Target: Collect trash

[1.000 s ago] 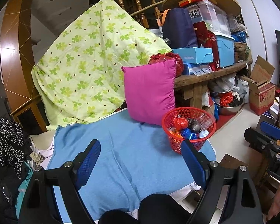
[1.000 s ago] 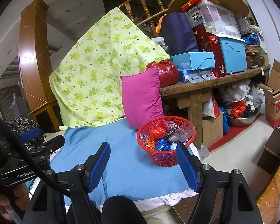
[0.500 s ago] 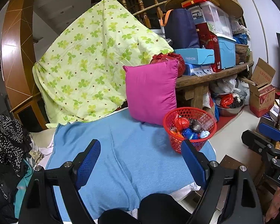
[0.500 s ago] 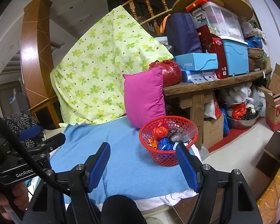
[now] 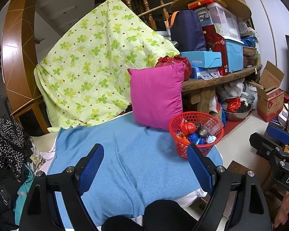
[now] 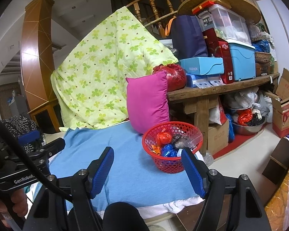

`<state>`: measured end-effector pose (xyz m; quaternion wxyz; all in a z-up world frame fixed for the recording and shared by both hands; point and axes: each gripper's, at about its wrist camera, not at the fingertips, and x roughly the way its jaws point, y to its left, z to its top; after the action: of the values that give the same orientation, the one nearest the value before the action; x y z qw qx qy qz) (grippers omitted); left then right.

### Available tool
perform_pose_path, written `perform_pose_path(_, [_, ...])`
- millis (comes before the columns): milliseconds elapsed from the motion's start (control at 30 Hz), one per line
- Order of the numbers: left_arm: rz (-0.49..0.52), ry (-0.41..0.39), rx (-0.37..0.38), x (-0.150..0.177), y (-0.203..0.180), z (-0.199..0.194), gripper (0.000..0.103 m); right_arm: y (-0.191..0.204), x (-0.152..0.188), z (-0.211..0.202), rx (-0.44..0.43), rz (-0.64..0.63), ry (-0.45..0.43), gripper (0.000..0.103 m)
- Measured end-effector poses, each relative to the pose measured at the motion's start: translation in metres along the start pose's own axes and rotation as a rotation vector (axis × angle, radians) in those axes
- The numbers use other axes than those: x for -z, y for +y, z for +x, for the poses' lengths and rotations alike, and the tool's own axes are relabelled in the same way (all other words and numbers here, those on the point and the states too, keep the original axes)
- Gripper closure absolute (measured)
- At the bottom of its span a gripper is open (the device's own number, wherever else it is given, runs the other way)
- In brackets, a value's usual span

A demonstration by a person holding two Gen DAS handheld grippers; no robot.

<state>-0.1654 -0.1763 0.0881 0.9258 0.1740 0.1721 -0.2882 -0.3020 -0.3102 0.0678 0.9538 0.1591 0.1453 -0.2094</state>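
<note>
Trash (image 5: 195, 132) sits heaped in a red basket (image 5: 183, 148) at the right end of the blue blanket (image 5: 129, 165), and we hold nothing of it. Our left gripper (image 5: 145, 165) has its blue-padded fingers (image 5: 91, 165) spread wide with only blanket showing between them; its right finger overlaps the basket's near wall in the left wrist view, though we cannot tell whether it touches. Our right gripper (image 6: 147, 170) is spread just as wide and equally empty — its right pad crosses the basket's (image 6: 171, 163) near rim in its own view, and again contact is unclear. Each gripper shows at the edge of the other's camera, the two side by side above the near edge of the blanket (image 6: 125, 165). In the basket we see a crumpled red wrapper (image 6: 163, 137), a blue foil piece (image 6: 167, 151), a grey lump and some clear plastic. Just behind the basket a magenta pillow (image 6: 147, 104) stands upright on the blanket, leaning back toward a green clover-print quilt (image 6: 106, 73) draped high behind it. To the pillow's right a wooden bench (image 6: 221, 90) carries a red bag, blue boxes and bins — more bags and a metal bowl crowd the floor beneath it.
</note>
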Motion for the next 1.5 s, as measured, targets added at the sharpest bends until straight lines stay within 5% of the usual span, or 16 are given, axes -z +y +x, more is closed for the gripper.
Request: perform_pose_path(1500, [-0.010, 0.020, 0.013, 0.0073, -0.0026, 0.0028, 0.015, -0.0017, -0.0026, 0.0007, 0.005, 0.003, 0.000, 0.028])
